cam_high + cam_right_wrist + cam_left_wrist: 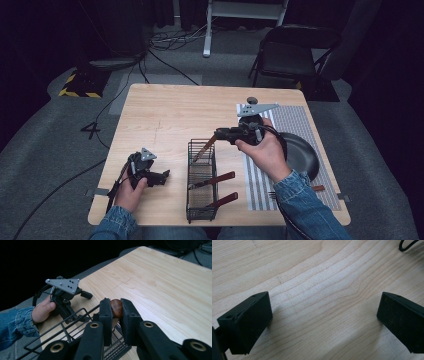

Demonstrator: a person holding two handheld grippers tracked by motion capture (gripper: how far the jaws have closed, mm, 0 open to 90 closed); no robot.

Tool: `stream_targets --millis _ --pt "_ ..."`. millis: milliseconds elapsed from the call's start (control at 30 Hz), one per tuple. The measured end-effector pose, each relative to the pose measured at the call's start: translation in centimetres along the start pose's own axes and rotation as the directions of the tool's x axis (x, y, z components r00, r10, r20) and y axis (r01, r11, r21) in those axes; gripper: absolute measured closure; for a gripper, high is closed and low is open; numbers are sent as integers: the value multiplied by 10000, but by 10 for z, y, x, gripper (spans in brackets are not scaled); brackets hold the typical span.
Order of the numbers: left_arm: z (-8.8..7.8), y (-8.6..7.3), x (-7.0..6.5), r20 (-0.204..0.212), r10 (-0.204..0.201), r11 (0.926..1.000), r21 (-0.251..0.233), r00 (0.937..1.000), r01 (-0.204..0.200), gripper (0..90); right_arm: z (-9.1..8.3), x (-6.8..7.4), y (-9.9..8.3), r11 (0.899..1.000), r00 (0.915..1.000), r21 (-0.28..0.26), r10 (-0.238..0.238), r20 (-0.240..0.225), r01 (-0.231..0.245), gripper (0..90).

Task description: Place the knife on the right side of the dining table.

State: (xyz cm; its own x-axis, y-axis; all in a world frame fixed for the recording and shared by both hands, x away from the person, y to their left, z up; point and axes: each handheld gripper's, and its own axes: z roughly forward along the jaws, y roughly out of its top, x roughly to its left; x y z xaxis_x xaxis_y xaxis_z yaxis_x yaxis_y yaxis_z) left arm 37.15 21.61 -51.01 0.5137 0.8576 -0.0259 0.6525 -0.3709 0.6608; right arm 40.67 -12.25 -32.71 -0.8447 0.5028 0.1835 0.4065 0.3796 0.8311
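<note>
Under dark room, pale wooden table (165, 110).

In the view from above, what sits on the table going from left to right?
Left gripper → black wire basket → striped grey placemat → dark round plate.

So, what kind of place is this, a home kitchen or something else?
Probably a recording studio or lab, not a kitchen. The wooden table stands alone on grey carpet, with dark curtains behind. Cables run over the floor near a folding chair. The wire basket and dark plate look like props.
</note>
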Motion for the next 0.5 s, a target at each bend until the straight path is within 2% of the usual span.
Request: stream_targets --millis 100,300,500 --pt "0 0 0 -1 0 10000 0 10000 0 2 -6 3 4 9997 9997 -139 -200 128 201 807" --pt "0 0 0 0 -3 10000 -2 10000 3 2 -19 5 12 9990 9998 -421 -160 107 164 808" --pt "0 0 0 5 1 10000 -8 10000 -1 2 -35 -2 17 9977 9998 -640 205 -13 -205 808"
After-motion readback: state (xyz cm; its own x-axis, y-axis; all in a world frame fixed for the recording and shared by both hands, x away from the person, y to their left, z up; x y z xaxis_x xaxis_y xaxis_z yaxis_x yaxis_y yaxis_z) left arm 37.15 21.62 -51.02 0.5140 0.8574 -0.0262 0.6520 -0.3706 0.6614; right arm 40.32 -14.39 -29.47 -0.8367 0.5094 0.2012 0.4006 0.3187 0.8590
